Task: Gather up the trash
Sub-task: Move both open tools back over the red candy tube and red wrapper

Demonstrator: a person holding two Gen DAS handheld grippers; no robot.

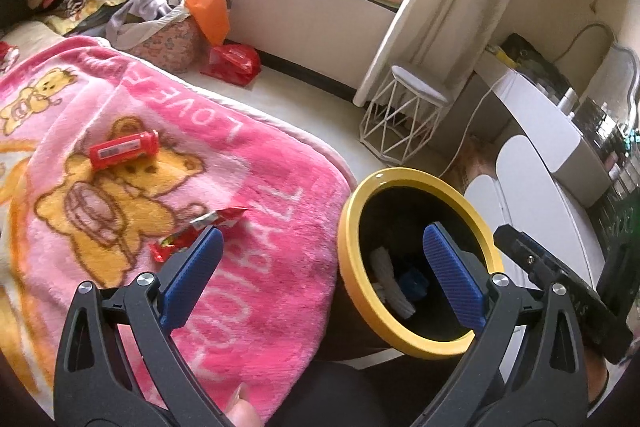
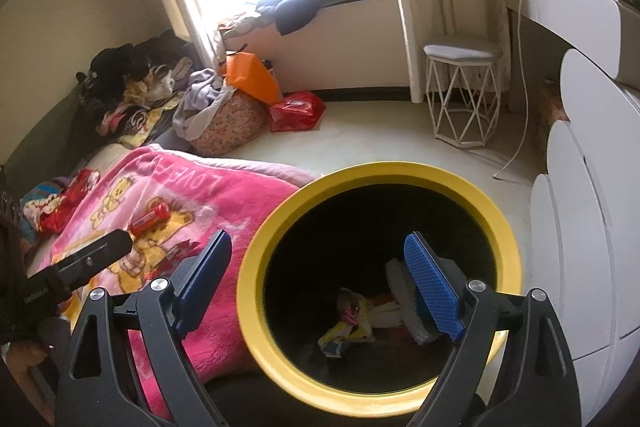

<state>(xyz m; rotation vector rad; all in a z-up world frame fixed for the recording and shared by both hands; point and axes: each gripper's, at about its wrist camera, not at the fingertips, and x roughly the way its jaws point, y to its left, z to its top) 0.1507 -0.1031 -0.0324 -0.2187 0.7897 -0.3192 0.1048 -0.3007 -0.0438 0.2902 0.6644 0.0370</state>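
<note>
Left claw [image 1: 320,267] fills the bottom of the left wrist view, spread wide, holding nothing. One blue pad sits just over a torn red wrapper [image 1: 200,231] on the pink blanket [image 1: 260,187], the other over the bin mouth. Right claw [image 2: 320,283] also spread and empty, hovering over the yellow-rimmed bin [image 2: 256,267], lower centre of its frame.

Bin stands just beside the bed edge, likely so scraps move across in one short swing. It already holds crumpled paper and a yellow wrapper [image 2: 344,331].

Trash left on the blanket: the torn wrapper and a red box [image 1: 124,149] with a white label, centre left. Label text too small to read.

Blanket writing reads "LOVE" and what looks like "FOOTBALL", upside down to the camera. Red plastic bag [image 1: 234,63] on the floor, upper centre; its print isn't legible.

Next, probably: left claw drops onto the torn wrapper.
</note>
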